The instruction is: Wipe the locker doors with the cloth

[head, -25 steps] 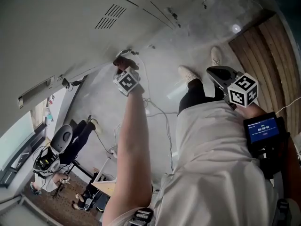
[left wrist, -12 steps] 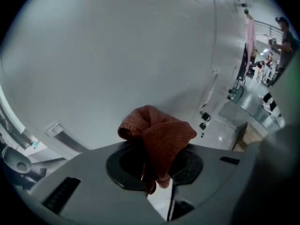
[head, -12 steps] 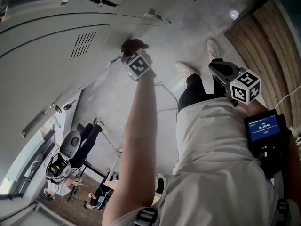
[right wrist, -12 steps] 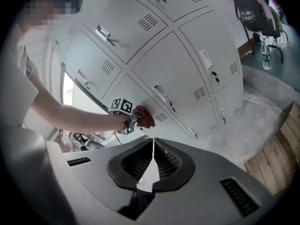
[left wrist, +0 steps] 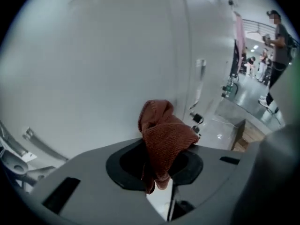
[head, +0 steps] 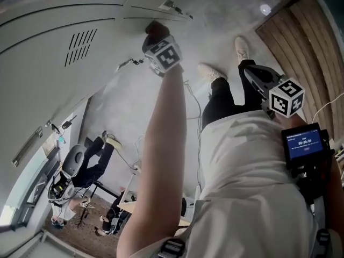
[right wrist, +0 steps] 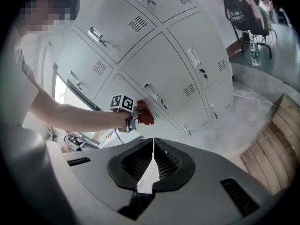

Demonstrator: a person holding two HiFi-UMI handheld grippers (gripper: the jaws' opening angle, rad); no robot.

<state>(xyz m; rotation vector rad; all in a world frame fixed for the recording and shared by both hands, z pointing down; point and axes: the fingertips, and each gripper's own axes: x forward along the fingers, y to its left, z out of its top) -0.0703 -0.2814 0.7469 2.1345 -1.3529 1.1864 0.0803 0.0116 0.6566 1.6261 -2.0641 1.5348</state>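
Two grippers are held before a bank of pale grey metal locker doors (right wrist: 154,55). The left gripper (left wrist: 157,165) is closed on a rust-red knitted cloth (left wrist: 164,135), which is bunched between the jaws and stands out beyond their tips. The cloth is carried at the end of an outstretched bare arm (head: 161,160) and is seen from the right gripper view right up against a door face, close to a seam between two doors; whether it is pressed firmly cannot be told. In the head view the same cloth (head: 156,28) shows just beyond the left gripper's black-and-white marker cube (head: 164,55), with a door's dark vent slits (head: 80,44) off to one side.

The right gripper (right wrist: 152,170) is shut, its ribbed black pads met along one line with nothing between them. It is held well apart from the lockers, above the person's dark-trousered leg (head: 220,104) and white shoes (head: 212,71). A grey concrete floor (head: 226,15) and brown wooden planking (head: 301,42) are seen beneath.
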